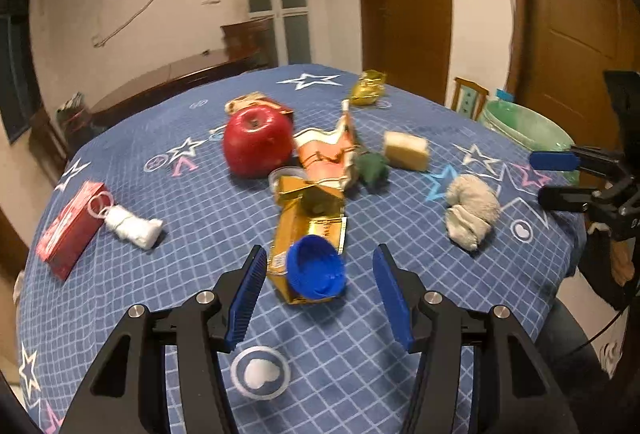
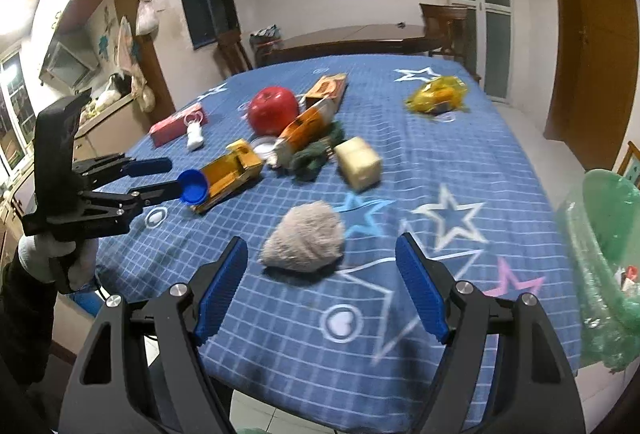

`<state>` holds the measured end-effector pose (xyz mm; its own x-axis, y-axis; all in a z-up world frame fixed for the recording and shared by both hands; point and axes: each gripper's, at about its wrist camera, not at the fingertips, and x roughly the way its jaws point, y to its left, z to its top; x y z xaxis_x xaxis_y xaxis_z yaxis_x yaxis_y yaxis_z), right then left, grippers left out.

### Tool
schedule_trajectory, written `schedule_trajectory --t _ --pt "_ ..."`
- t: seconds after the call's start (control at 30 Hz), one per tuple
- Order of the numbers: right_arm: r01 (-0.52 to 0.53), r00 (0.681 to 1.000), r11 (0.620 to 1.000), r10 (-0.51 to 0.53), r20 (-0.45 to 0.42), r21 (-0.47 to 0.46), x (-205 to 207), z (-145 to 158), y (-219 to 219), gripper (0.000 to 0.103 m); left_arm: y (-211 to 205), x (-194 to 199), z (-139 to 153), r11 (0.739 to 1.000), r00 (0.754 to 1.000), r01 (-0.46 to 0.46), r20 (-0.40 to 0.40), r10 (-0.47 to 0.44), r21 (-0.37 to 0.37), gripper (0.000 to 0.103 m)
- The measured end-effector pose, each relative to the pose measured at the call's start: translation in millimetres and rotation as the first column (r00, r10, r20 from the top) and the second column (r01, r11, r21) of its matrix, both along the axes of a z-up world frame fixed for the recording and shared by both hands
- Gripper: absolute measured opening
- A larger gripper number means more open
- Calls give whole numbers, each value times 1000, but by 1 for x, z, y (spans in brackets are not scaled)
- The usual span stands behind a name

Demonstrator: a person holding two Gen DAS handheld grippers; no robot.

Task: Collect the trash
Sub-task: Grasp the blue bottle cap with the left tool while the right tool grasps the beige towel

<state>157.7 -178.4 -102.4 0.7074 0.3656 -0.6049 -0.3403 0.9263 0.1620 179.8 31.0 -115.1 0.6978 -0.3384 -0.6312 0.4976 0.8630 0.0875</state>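
Note:
A blue bottle cap [image 1: 316, 268] lies against a flattened gold carton [image 1: 306, 234] on the blue star tablecloth [image 1: 160, 274]. My left gripper [image 1: 320, 274] is open, its jaws on either side of the cap; in the right wrist view it [image 2: 170, 176] reaches the cap [image 2: 194, 186] from the left. My right gripper [image 2: 320, 278] is open and empty, just short of a beige crumpled cloth [image 2: 306, 236], which also shows in the left wrist view [image 1: 472, 210]. A green-lined trash bin [image 2: 608, 254] stands off the table's right edge.
On the table are a red apple [image 1: 256, 142], an orange torn carton [image 1: 328, 154], a green wad [image 1: 372, 168], a yellow sponge [image 1: 406, 150], a gold wrapper [image 1: 368, 88], a red box [image 1: 70, 230] and a white wad [image 1: 134, 226].

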Motion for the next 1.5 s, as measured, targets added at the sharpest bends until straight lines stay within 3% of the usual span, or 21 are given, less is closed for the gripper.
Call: schedule_trajectory --t 0.2,0.3,0.57,0.63,0.87,1.2,1.5 --pt "-21 1000 1000 21 -20 -4 4 -6 14 73 -13 14 -11 1000 1000 6 -25 -6 4 56" --pt "-32 999 999 32 -30 -9 8 -9 18 73 -17 17 -15 1000 999 12 -33 -12 20 48" --pt "-50 998 998 49 -46 -34 21 -21 29 73 -13 20 -15 1000 999 -26 -31 26 18 13" --pt "-52 997 998 50 -52 -40 25 -24 30 73 -12 19 -14 999 999 -33 -28 33 16 11" --pt "-26 998 997 22 -52 -79 34 -31 28 52 -11 13 -11 999 998 -54 -15 54 -2 11" --pt "15 1000 997 -16 -12 -73 31 -29 18 35 -7 2 3 994 996 -88 22 89 -68 11" --pt "64 994 996 -58 92 -65 23 -5 18 32 -15 -3 16 981 986 -155 44 160 -114 11"
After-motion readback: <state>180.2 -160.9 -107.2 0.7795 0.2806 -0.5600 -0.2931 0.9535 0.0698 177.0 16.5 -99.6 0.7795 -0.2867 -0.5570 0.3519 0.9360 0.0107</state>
